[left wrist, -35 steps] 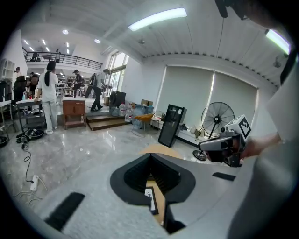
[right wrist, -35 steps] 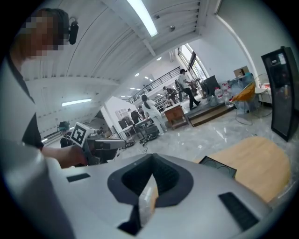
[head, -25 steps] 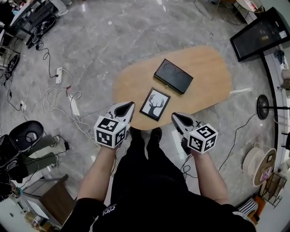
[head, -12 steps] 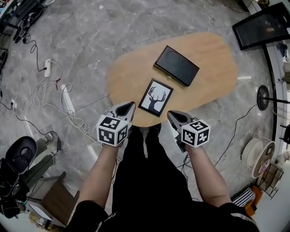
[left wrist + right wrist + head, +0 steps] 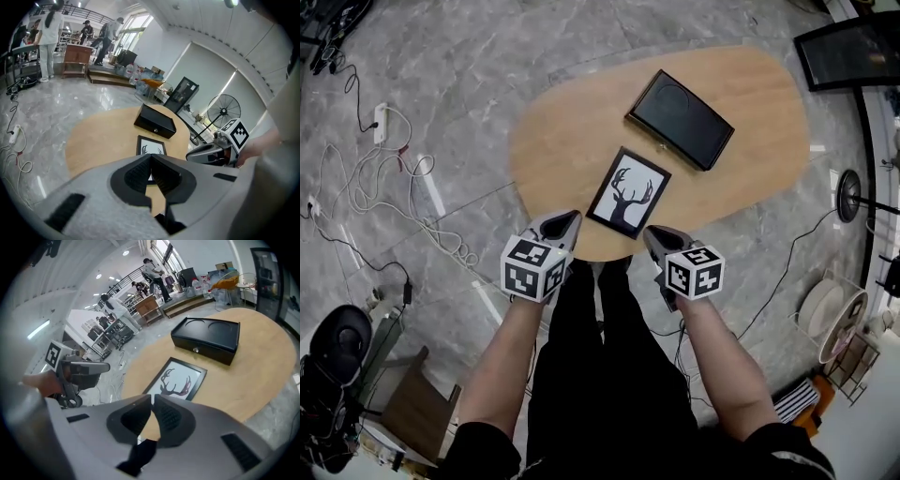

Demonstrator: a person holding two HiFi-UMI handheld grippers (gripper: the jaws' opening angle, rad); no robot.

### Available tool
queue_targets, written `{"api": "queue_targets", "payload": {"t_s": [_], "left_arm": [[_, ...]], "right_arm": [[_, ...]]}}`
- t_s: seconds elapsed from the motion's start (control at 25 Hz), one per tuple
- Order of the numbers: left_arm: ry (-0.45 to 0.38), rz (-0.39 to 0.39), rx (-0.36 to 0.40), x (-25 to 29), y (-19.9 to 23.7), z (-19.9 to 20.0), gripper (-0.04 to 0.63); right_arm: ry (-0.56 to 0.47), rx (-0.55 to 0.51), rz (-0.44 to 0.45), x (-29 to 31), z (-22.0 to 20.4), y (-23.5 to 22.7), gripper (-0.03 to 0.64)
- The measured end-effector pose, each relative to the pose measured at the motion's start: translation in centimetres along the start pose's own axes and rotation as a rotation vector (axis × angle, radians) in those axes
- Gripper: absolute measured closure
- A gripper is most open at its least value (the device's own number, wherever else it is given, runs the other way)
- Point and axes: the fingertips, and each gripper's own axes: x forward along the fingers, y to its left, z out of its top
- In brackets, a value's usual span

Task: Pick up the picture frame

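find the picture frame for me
In the head view the picture frame lies flat on the table, centre, by its near edge; the black box sits beyond it.

Picture frame (image 5: 628, 192): rectangular, thin black border, white picture inside with black stag-head silhouette, antlers toward far side. Lies flat, face up, on light wooden desk (image 5: 562, 141), close to near edge, about mid-width. Skewed to desk edge: long sides run near-left to far-right in head view. Flat black box (image 5: 680, 119) beyond far corner, apart. Whole frame clear in right gripper view, partly hidden in left gripper view.
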Motion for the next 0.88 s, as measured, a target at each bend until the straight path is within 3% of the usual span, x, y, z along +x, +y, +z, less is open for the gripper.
{"api": "queue_targets", "payload": {"t_s": [0.16,0.52,0.68,0.76,0.88], "left_arm": [[0.059,-0.011,-0.025,2.3,1.3,-2.9,0.583],[0.121,-0.02,-0.006,5.2,2.7,-5.2,0.565],[0.129,-0.023,-0.004,5.7,2.9,-5.5,0.558],[0.13,-0.023,-0.004,5.9,3.0,-5.5,0.557],[0.135,-0.029,-0.007,5.9,3.1,-5.7,0.558]], "right_arm": [[0.028,0.022,-0.082,2.0,-1.4,-2.5,0.577],[0.109,0.065,-0.26,6.5,-3.4,-8.1,0.471],[0.119,0.135,-0.254,7.7,-3.9,-8.4,0.454],[0.15,0.123,-0.264,8.2,-4.3,-8.5,0.45],[0.203,0.017,-0.28,8.6,-4.8,-8.8,0.472]]}}
